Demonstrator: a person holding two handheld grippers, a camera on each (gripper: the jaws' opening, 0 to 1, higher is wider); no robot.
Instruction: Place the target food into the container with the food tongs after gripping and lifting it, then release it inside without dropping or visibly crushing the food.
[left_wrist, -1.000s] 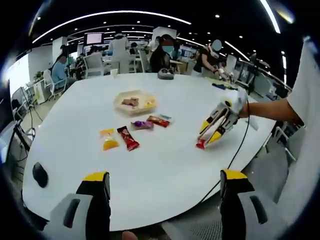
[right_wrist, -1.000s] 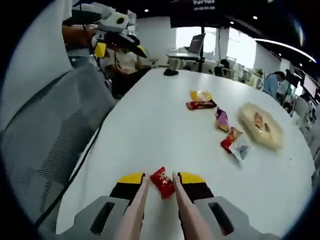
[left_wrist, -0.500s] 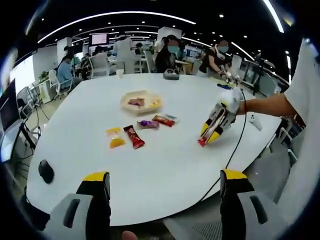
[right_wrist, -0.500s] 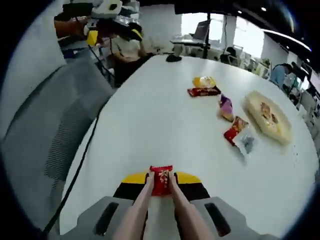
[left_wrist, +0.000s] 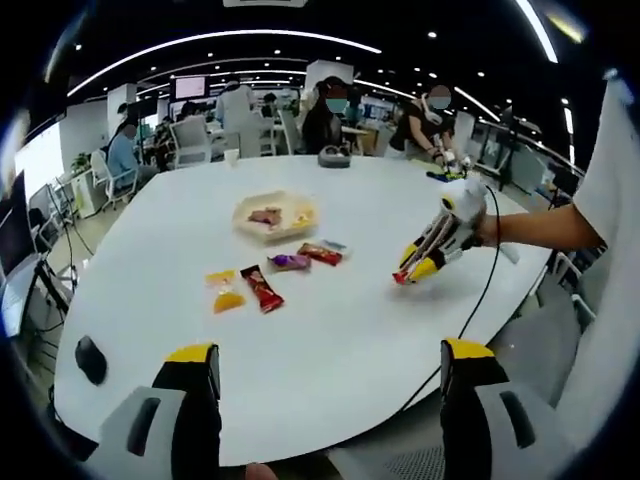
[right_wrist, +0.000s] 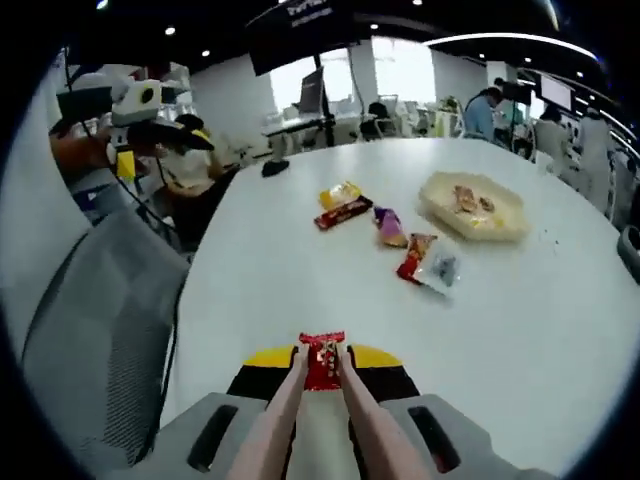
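The right tool (right_wrist: 322, 362) was clamped on a red snack packet (right_wrist: 322, 358) through the tongs (right_wrist: 300, 400), held above the near counter (right_wrist: 560, 330). The container (right_wrist: 473, 205) lay far and to the right, the packet's long axis pointing away. The left tool (left_wrist: 330, 365) stood apart, farther off. Against the earlier frame, the container sat nearer centre.

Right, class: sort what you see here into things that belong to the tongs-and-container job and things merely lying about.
Job:
right gripper, shut on the red snack packet
container holding some food
left gripper, open, held back off the table

Lying about:
yellow packet
dark red bar
purple packet
clear packet
black mouse
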